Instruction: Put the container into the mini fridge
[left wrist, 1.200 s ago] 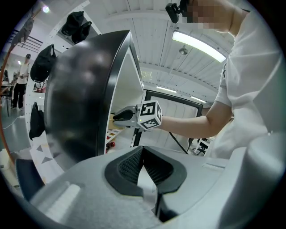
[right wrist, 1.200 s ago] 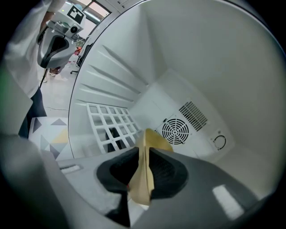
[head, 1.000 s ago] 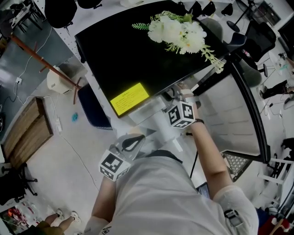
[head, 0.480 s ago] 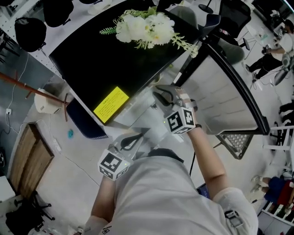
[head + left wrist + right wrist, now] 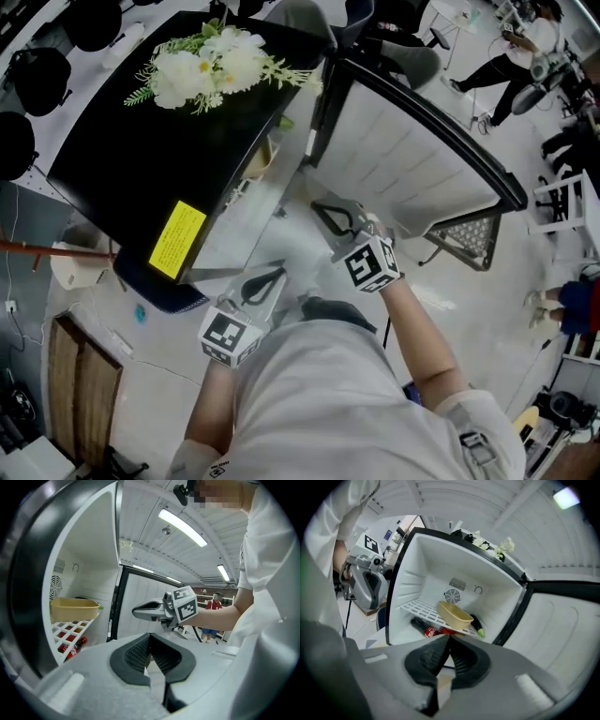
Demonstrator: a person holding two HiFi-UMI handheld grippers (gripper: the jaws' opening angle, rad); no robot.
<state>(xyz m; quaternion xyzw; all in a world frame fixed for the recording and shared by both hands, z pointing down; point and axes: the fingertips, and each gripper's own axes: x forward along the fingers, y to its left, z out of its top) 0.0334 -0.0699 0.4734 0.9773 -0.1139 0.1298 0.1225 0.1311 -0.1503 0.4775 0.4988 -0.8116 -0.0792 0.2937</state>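
Note:
The mini fridge [image 5: 436, 559] stands open, its door [image 5: 403, 159] swung wide. The yellow container [image 5: 454, 613] rests on the white wire shelf [image 5: 65, 630] inside, also seen as the container [image 5: 72, 609] in the left gripper view. My right gripper [image 5: 449, 639] is shut with nothing in it and hangs in front of the opening, clear of the container. The left gripper [image 5: 149, 637] is shut and empty too, held lower and closer to my body. From the head view both show: left gripper [image 5: 267, 278], right gripper [image 5: 328, 211].
A cola bottle [image 5: 426, 629] and a dark green item [image 5: 478, 626] lie under the shelf. White artificial flowers [image 5: 211, 66] sit on the fridge's black top [image 5: 122, 159]. A wooden board [image 5: 80, 375] lies on the floor to the left. People stand in the background.
My right gripper has drawn back from the fridge front and its jaws have closed. The head view has swung, so the fridge top now lies further left. The left gripper has barely moved.

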